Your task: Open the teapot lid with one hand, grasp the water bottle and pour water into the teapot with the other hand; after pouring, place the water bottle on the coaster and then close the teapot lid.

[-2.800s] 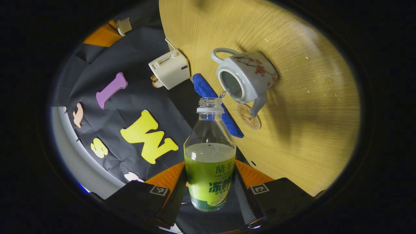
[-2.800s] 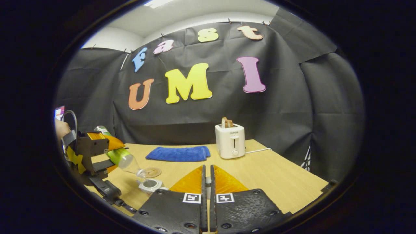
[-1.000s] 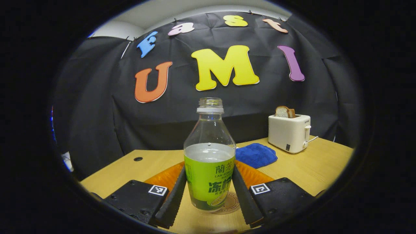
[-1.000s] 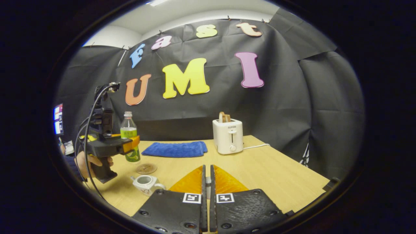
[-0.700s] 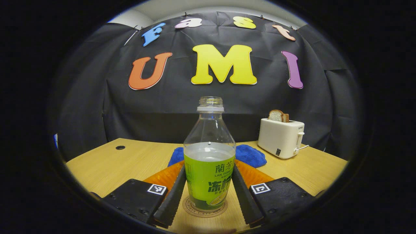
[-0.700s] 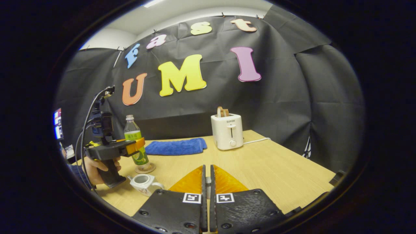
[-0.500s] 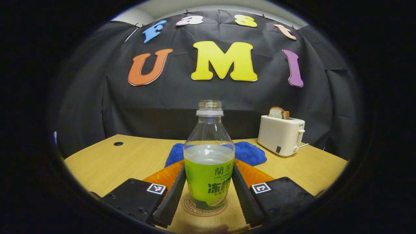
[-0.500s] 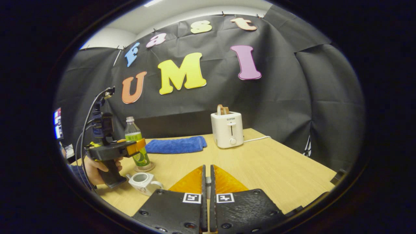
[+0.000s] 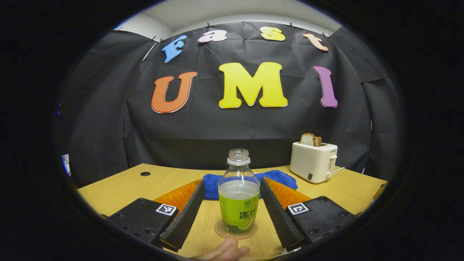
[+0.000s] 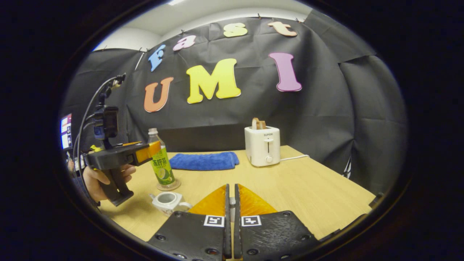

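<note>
We find the bottle [image 9: 239, 197] standing upright on the coaster [image 9: 235, 230], uncapped and about half full. In the left gripper view the left gripper [image 9: 231, 192] is spread wide, one finger on either side of the bottle, and we see a gap at each finger: neither presses on it. A fingertip of a hand [image 9: 225, 252] shows at the bottom edge of that view.

In the right gripper view we note the bottle [image 10: 161, 161] and coaster [image 10: 168, 186] toward the table's [image 10: 308, 192] left edge, with the left gripper [image 10: 155, 147] level with the label and a hand [image 10: 99, 177] on its grip. The teapot [image 10: 168, 201] sits just in front of the coaster, toward the near edge, with its mouth open and no lid on it. The right gripper [image 10: 230, 197] is closed, its fingers all but meeting; something small sits between them, but we cannot tell what it is.

Toward the far edge lie a blue cloth [image 10: 204, 161] and, to its right, a toaster [image 10: 262, 145] with bread in its slot
</note>
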Demonstrator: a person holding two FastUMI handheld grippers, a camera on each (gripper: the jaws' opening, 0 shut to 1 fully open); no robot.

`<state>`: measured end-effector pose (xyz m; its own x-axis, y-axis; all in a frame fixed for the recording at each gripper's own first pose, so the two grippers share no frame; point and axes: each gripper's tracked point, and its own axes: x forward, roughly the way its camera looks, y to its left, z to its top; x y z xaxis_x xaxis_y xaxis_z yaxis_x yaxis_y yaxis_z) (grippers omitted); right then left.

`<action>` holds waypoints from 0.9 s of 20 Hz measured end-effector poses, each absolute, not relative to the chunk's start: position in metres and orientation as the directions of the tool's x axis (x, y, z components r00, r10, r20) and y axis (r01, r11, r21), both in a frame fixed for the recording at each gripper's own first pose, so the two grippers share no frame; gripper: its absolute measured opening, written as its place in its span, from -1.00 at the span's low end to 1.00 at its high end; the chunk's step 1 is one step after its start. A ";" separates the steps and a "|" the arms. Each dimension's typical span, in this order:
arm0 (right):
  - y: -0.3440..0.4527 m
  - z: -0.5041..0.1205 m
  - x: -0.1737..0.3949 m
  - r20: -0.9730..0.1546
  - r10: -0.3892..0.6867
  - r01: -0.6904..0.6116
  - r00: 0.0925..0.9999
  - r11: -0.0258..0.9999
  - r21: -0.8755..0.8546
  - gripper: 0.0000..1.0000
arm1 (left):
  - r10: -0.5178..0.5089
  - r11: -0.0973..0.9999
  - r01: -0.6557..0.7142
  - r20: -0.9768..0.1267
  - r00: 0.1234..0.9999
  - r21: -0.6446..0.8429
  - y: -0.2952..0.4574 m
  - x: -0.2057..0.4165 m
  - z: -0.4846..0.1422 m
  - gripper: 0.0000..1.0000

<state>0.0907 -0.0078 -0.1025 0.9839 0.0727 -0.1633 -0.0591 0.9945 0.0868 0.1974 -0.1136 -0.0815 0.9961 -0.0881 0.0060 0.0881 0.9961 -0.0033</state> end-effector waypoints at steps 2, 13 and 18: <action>0.017 -0.076 0.092 -0.124 0.147 -0.137 0.981 0.987 0.083 -0.95 | -0.094 0.995 0.094 0.031 0.995 -0.012 -0.113 0.174 -0.057 0.90; 0.115 -0.079 0.123 -0.118 0.332 -0.318 0.936 0.940 0.123 -0.96 | -0.002 1.000 0.002 -0.021 1.000 -0.004 -0.037 0.063 -0.043 0.90; 0.133 -0.113 0.123 -0.146 0.340 -0.323 0.929 0.938 0.129 -0.95 | -0.015 1.000 0.015 0.004 1.000 0.008 -0.028 0.053 -0.030 0.90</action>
